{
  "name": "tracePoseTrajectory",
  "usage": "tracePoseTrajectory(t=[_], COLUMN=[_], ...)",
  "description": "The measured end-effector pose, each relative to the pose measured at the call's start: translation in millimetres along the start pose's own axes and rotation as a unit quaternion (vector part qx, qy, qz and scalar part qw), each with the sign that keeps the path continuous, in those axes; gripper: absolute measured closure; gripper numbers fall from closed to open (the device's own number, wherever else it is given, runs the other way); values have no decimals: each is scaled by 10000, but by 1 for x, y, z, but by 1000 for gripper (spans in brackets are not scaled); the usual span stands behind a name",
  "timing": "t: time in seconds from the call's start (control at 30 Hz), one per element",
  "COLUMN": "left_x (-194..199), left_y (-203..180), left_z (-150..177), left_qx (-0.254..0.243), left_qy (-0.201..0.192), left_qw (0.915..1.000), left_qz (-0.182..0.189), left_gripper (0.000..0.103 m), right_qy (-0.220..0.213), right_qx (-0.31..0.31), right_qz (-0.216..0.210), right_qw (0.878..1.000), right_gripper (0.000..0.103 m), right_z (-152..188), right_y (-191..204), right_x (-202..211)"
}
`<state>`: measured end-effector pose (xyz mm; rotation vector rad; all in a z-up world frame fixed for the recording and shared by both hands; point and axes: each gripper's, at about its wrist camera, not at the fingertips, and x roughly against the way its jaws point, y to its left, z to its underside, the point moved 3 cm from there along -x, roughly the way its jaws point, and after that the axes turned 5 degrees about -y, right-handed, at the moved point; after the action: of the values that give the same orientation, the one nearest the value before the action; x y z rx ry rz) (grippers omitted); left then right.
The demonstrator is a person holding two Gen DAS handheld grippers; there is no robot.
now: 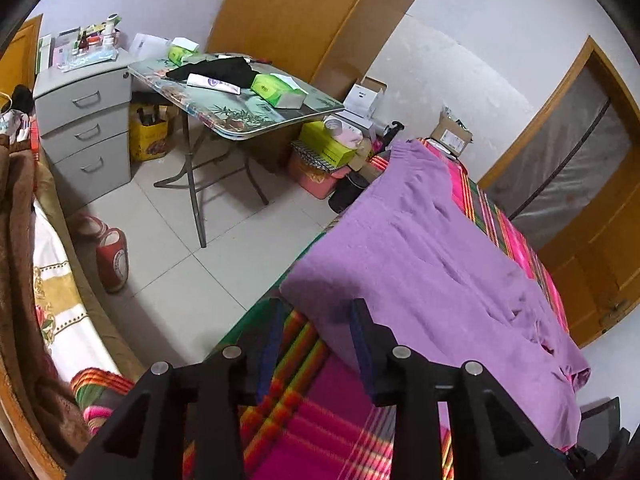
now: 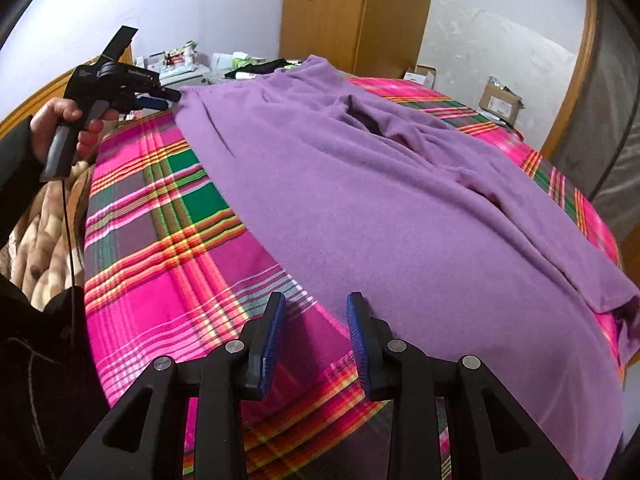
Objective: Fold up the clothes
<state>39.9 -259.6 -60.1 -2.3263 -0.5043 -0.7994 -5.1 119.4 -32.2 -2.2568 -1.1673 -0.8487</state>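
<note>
A purple fleece garment (image 2: 392, 216) lies spread out on a bed with a pink, green and orange plaid cover (image 2: 160, 248). It also shows in the left wrist view (image 1: 436, 264). My left gripper (image 1: 316, 312) is open and empty, just at a corner of the garment near the bed's edge. In the right wrist view the left gripper (image 2: 170, 96) is held by a hand at the garment's far left corner. My right gripper (image 2: 316, 304) is open and empty, its fingers over the garment's near edge where it meets the plaid cover.
A folding table (image 1: 240, 92) with tissue boxes stands on the tiled floor beside a grey drawer cabinet (image 1: 86, 120). Boxes and a pink bin (image 1: 320, 168) sit by the bed's end. A wooden wardrobe (image 2: 356, 12) and a door (image 1: 580, 184) stand behind. Red slippers (image 1: 112, 256) lie on the floor.
</note>
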Motion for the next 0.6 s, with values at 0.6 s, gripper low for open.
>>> tracePoseTrajectory(t=[0.6], left_x=[0], left_y=[-10], left_z=[-8], left_qx=[-122], left_qy=[-169], left_qw=[9998], left_qz=[67], left_gripper=[94], right_qy=[30], right_qx=[226], right_qz=[43], right_qw=[9997], right_gripper=[101], right_z=[-13], right_y=[3], right_x=[-7])
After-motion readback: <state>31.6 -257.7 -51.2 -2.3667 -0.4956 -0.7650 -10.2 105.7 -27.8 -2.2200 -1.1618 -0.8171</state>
